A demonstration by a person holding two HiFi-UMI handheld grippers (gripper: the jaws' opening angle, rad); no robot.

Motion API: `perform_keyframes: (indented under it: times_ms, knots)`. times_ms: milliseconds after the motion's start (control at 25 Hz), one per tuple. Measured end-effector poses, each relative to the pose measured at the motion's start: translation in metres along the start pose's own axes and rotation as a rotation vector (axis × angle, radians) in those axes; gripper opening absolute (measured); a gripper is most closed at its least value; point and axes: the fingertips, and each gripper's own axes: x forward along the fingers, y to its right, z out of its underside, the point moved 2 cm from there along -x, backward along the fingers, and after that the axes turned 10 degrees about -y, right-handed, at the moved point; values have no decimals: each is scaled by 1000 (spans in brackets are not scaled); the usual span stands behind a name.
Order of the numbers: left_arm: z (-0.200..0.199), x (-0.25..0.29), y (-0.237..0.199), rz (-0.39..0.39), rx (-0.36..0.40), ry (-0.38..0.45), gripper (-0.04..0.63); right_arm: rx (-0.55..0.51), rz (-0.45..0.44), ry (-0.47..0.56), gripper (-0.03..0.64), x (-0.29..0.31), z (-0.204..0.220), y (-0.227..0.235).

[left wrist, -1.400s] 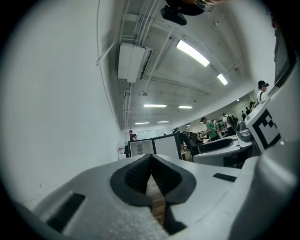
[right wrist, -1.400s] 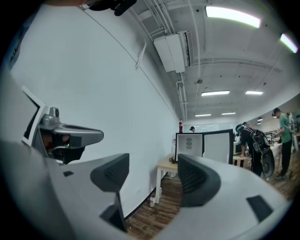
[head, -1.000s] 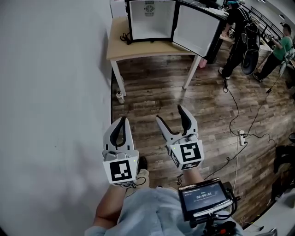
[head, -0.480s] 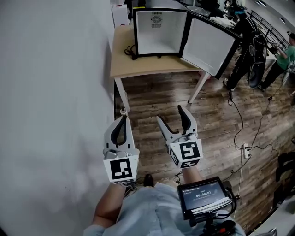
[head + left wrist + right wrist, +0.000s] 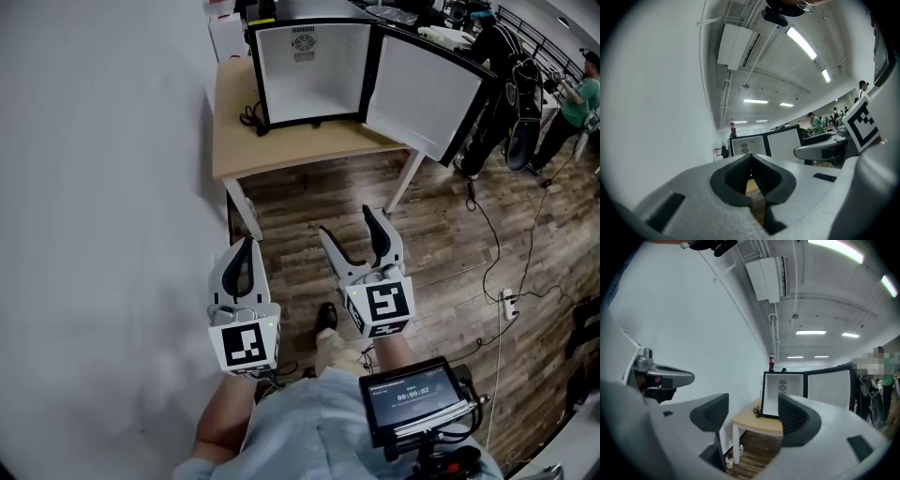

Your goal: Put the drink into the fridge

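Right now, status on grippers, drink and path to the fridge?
Left gripper shut, empty; right gripper open, empty. Drink bottle upright on top of the fridge, untouched. Door open. Nothing seen in the way.

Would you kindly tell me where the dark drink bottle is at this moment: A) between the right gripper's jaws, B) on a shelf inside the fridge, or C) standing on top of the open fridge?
C: in the right gripper view the drink bottle stands upright on the roof of the fridge, while the right gripper has its jaws apart with nothing between them.
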Motion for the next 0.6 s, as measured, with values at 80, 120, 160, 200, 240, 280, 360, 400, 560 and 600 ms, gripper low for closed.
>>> perform_keyframes:
  times_ms: [80,120,160,200,240,280,360,400,560,600]
  knots:
    - [4,24,-4,-2,10,-4,9,4,0,-4,330,21,3,11]
    - [5,36,-6,-4,-1,-15,9,4,-1,-6,330,32,3,17]
    - [5,49,-8,-7,-18,-29,9,2,-3,-7,330,43,3,23]
    - [5,62,-10,-11,-31,-39,9,0,-6,-10,330,55,3,29]
    - [5,75,-12,-16,-33,-42,9,-2,-11,-12,329,67,3,35]
    - [5,89,-15,-22,-26,-41,9,-2,-16,-15,328,79,2,42]
    - [6,117,-21,-33,-10,-44,9,-2,-27,-21,327,104,1,54]
    - [6,131,-22,-35,-12,-49,9,-1,-32,-24,327,116,0,60]
    - [8,183,-31,-47,-13,-76,9,3,-49,-24,322,164,-4,84]
    - [4,195,-32,-46,-15,-73,9,3,-54,-20,321,176,-7,90]
